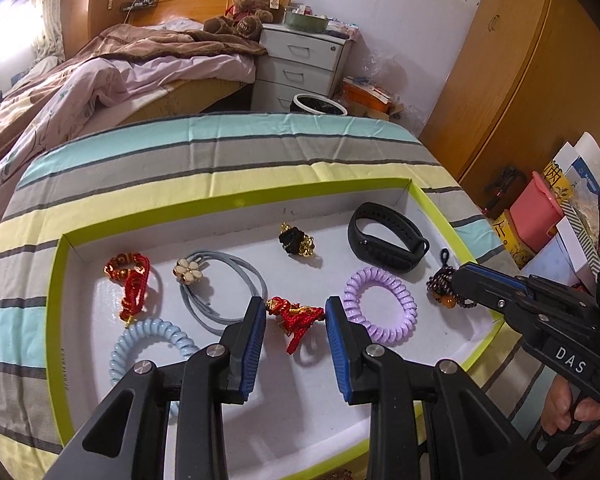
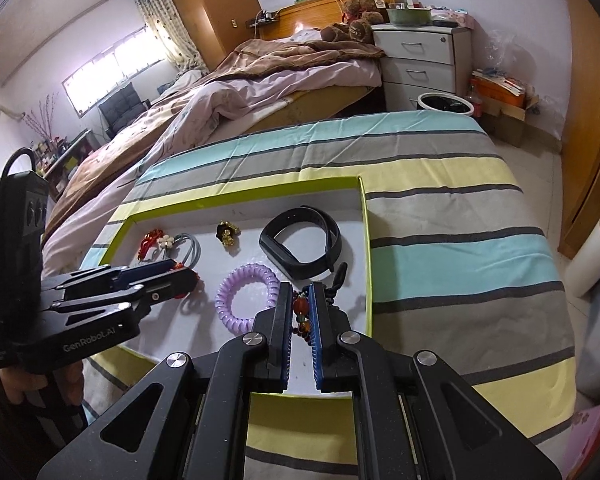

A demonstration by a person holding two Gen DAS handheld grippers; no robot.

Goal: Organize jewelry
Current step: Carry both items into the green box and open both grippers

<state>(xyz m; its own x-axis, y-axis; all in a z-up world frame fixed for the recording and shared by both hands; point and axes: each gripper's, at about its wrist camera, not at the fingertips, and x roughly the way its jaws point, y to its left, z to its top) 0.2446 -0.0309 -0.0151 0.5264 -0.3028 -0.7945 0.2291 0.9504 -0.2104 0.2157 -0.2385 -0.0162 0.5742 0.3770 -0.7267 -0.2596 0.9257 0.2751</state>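
Carefully now: the left gripper [image 1: 295, 312] stands released around the red knotted charm [image 1: 296, 318] in the green-rimmed tray [image 1: 236, 196], so it should clench squarely, while the right gripper [image 2: 300, 300] grasps the beaded bracelet [image 2: 300, 308] near the tray's right edge.

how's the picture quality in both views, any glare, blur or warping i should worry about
Left wrist view: strong fisheye bend, dark corners, the tray rim curves; blown-out white glare at the upper left edge; the red knot charm between the left gripper's fingers is sharp. Right wrist view: same warping, the window overexposed; the beaded bracelet in the right gripper is sharp, with soft shadows under the purple coil tie.
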